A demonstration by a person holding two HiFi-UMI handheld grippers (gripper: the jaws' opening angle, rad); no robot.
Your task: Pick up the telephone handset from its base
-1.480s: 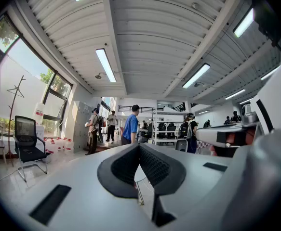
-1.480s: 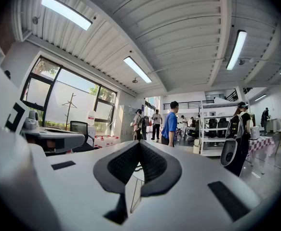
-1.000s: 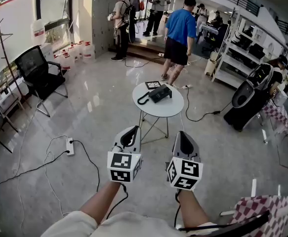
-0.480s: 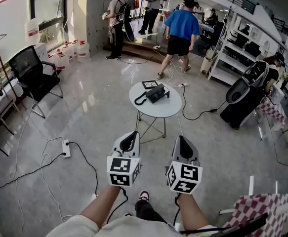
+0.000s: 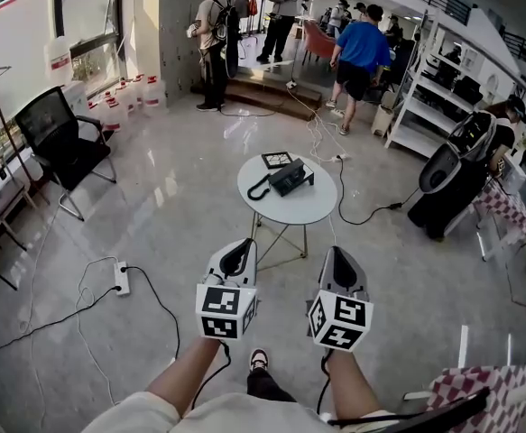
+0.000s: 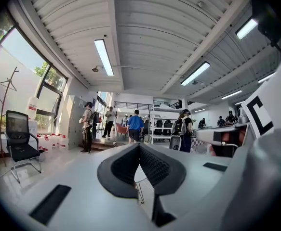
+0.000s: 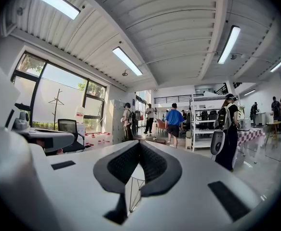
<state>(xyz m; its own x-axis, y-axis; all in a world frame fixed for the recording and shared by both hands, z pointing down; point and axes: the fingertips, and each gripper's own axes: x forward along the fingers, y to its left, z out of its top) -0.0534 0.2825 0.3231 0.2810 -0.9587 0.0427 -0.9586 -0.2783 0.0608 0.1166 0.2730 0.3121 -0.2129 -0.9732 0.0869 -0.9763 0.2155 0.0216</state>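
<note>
The left tongs are closed and empty. In the left gripper view their dark pads meet at the tips. The right tongs look the same in the right gripper view, tips touching with nothing caught between them. Both are held level, side by side and near each other, and they point toward the round tabletop, well apart from it.

The handset is on that tabletop at the left side of the base. In the head view its long axis runs from lower left to upper right, with its hooked end at the lower left. It is too small there to tell whether it sits in the cradle or lies just beside the base. A small dark square frame lies just behind the base, and a cable drops past the tabletop's right side to the floor.

Only the head view shows the handset and base — in both gripper views the closed tongs cover them. Just the thin legs and a sliver of white top show in the gap under the tips (the right gripper view has more of it). Those two views add the strip lights overhead, and people standing near shelves. The left gripper view also catches the right gripper's cube at its right edge.
</note>
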